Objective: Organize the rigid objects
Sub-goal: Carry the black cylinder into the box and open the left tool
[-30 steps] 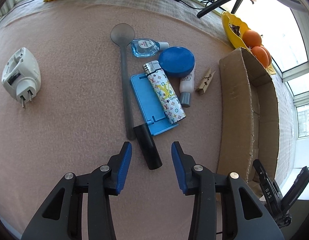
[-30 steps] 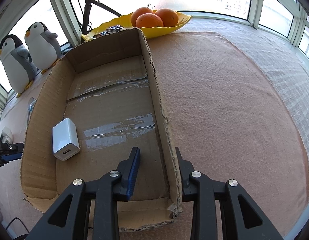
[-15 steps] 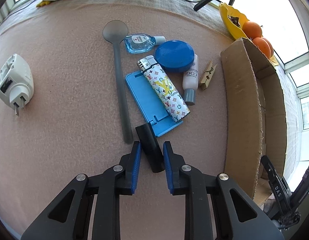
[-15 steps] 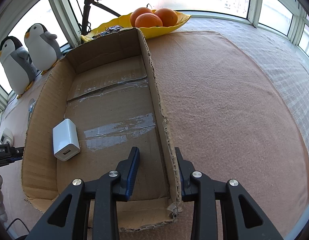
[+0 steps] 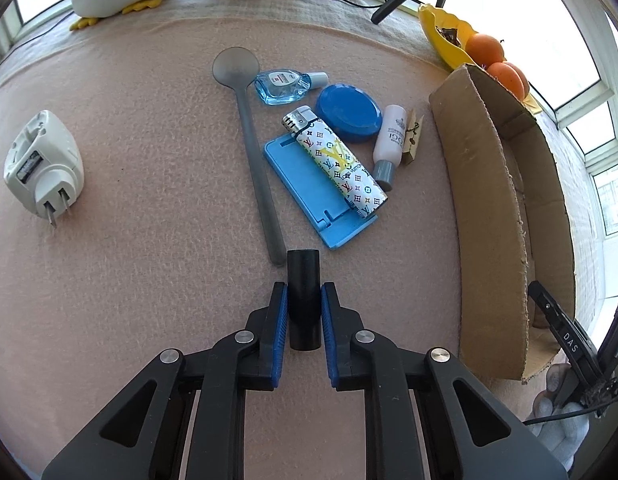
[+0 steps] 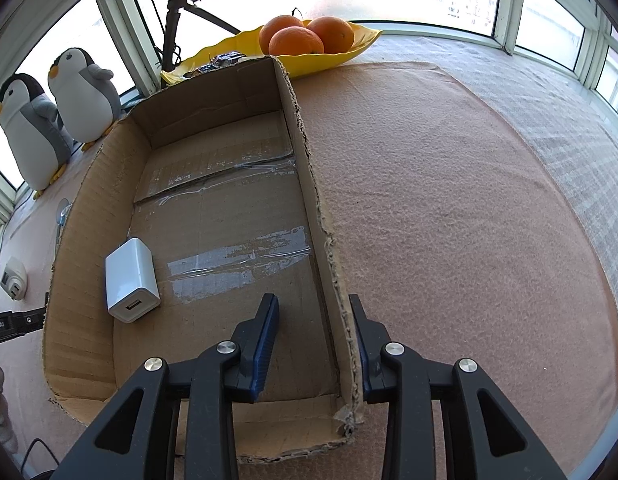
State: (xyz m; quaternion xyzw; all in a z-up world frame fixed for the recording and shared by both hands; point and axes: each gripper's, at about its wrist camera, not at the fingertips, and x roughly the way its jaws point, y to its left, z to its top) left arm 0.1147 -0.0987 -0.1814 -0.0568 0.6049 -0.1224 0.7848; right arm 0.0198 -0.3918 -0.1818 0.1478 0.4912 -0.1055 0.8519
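Pink felt is littered with small items; the black cylinder has just been pinched by the closing left gripper (grasp step). Lifting toward the cardboard box at three o'clock comes next, judged; its wall is straddled by the right gripper, whose contact cannot be told.

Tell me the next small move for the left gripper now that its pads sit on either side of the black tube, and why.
Probably lift straight up a little. The left gripper has just been closing and its pads now press both sides of the black tube, which still lies on the mat by the grey spoon. The cardboard box, steadied at its wall by the right gripper, waits alongside.
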